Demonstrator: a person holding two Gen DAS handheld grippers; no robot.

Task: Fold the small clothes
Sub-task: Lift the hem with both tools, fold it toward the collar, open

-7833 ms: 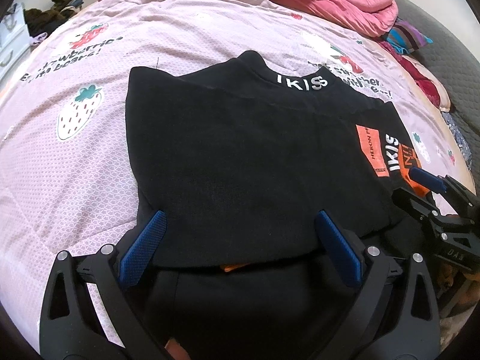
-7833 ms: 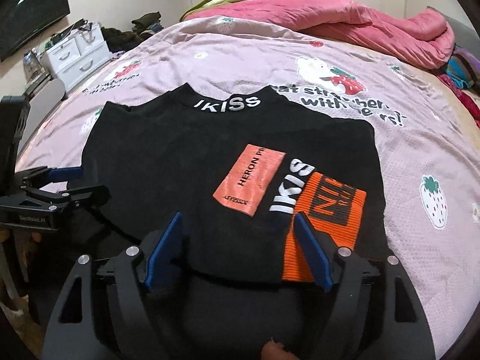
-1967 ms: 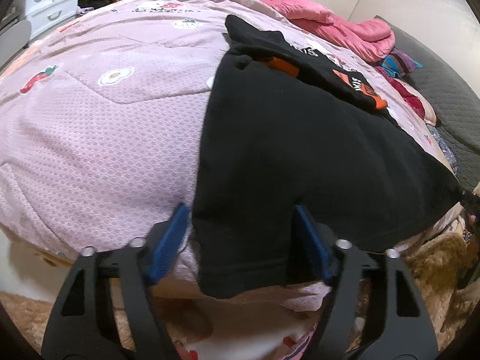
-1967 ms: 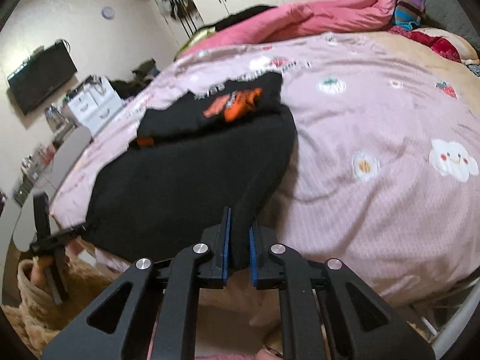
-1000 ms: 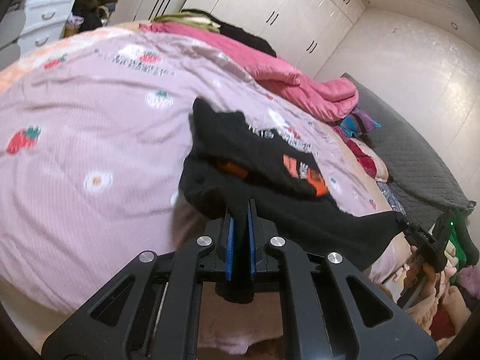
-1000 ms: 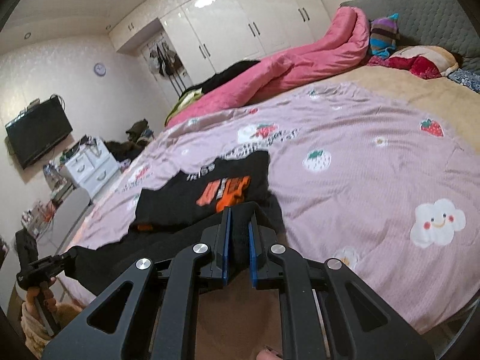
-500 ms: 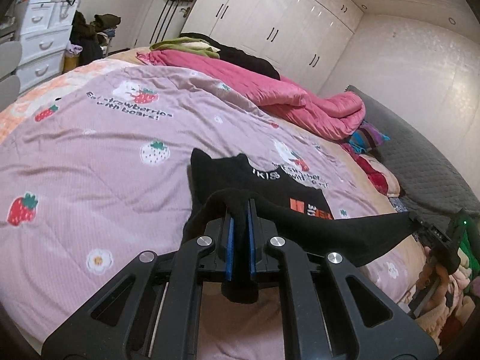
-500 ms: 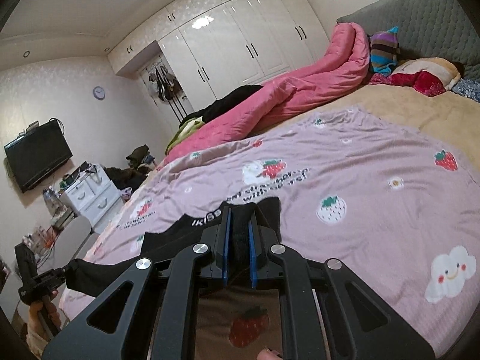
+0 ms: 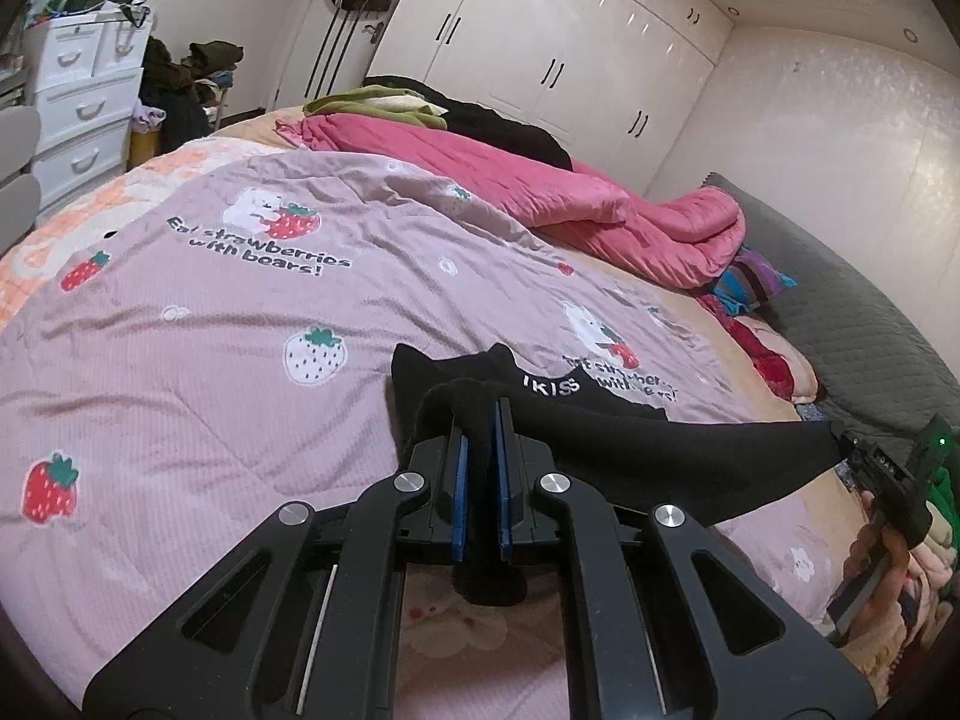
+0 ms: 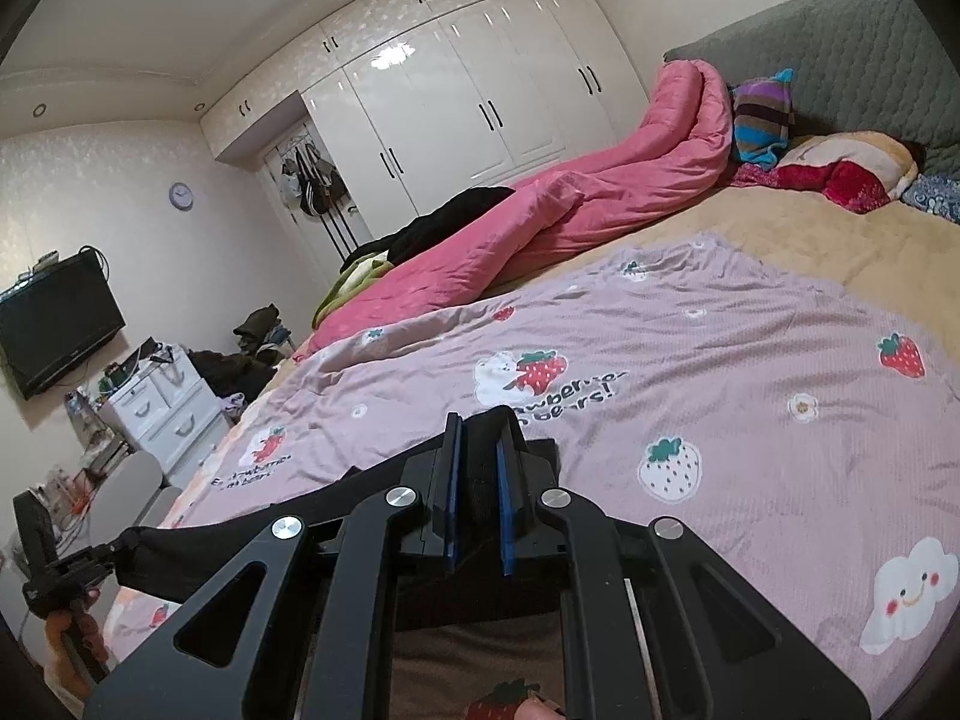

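A black shirt (image 9: pixel 648 444) with a white "IKISS" collar lies on the pink strawberry bedspread (image 9: pixel 210 330). My left gripper (image 9: pixel 480 450) is shut on one bottom corner of it. My right gripper (image 10: pixel 478 468) is shut on the other corner. The hem (image 10: pixel 240 534) is stretched taut between them, lifted above the bed and carried over the folded upper part. In the left wrist view the right gripper (image 9: pixel 840 438) shows at the far right; in the right wrist view the left gripper (image 10: pixel 108 552) shows at the far left.
A rolled pink duvet (image 9: pixel 540 186) and dark clothes (image 9: pixel 492 120) lie at the far side of the bed. Pillows (image 10: pixel 840 168) lie by the grey headboard (image 10: pixel 840 54). White drawers (image 9: pixel 78 102) stand to the left, white wardrobes (image 10: pixel 468 102) behind.
Both grippers, still shut on the hem corners, have risen and moved forward over the bed. The hem now hangs over the shirt's upper part, hiding the orange print.
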